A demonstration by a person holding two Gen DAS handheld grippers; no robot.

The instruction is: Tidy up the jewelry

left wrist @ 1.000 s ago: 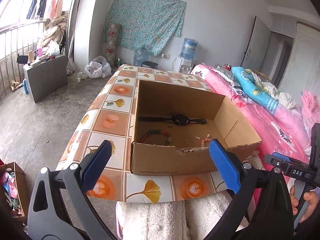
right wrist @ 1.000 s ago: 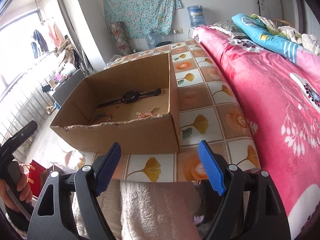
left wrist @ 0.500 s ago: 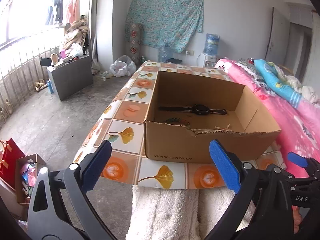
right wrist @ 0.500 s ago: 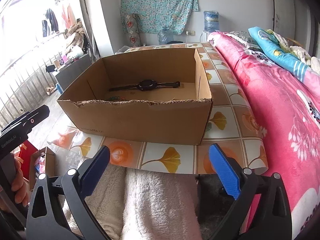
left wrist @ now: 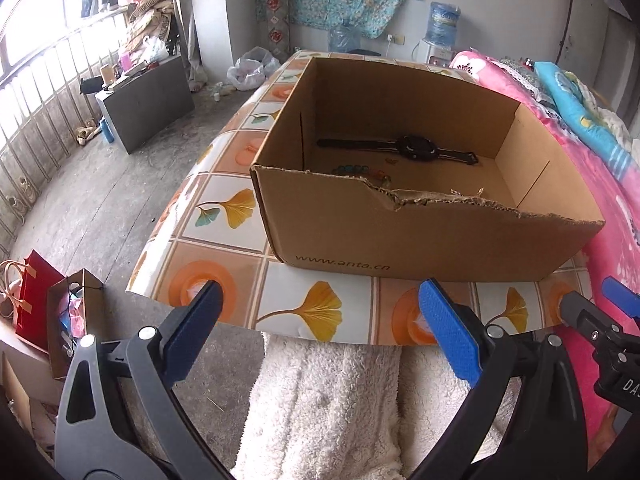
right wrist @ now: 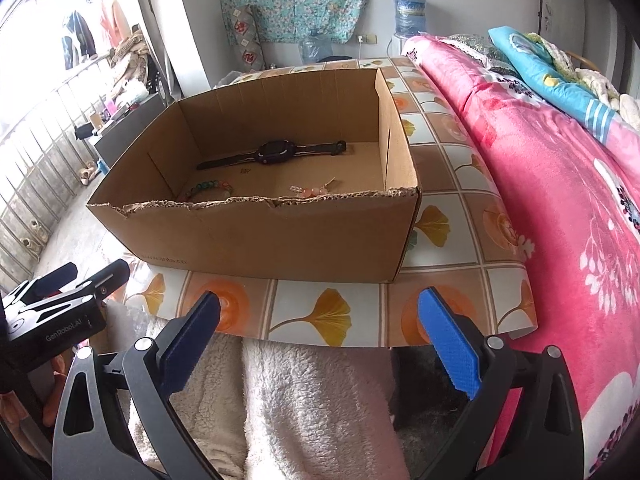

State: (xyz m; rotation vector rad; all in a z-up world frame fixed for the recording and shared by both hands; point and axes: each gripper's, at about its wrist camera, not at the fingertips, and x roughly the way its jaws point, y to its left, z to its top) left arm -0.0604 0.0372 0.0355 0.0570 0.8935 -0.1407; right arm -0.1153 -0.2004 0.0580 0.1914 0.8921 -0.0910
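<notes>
Black watch (right wrist: 276, 151) lies flat on the floor of an open cardboard box (right wrist: 256, 236), strap stretched out, toward the far wall; same watch seen from the left wrist view (left wrist: 416, 148); a bead bracelet (right wrist: 210, 187) of green and mixed colours lies nearer the torn front wall, left part of the box; a second small piece with pink beads (right wrist: 314, 190) lies to its right, apart from it, also close to the front wall; both partly hidden by the ragged front edge; none of the three pieces touch one another.

Box stands on the worktop (right wrist: 336, 312), which is covered in a cloth of orange squares and ginkgo-leaf tiles; box sits near the worktop's front edge; printed web address on its front wall.

Right claw (right wrist: 320, 332) released, blue pads spread wide, nothing between them; it hangs in front of the worktop edge, short of the box. Left claw (left wrist: 320, 332) likewise released and empty, same side of the worktop, pointed down toward the box front.

White fleecy fabric (right wrist: 304, 404) lies below both claws; a pink flowered bed cover (right wrist: 560, 200) runs along the right of the worktop.
</notes>
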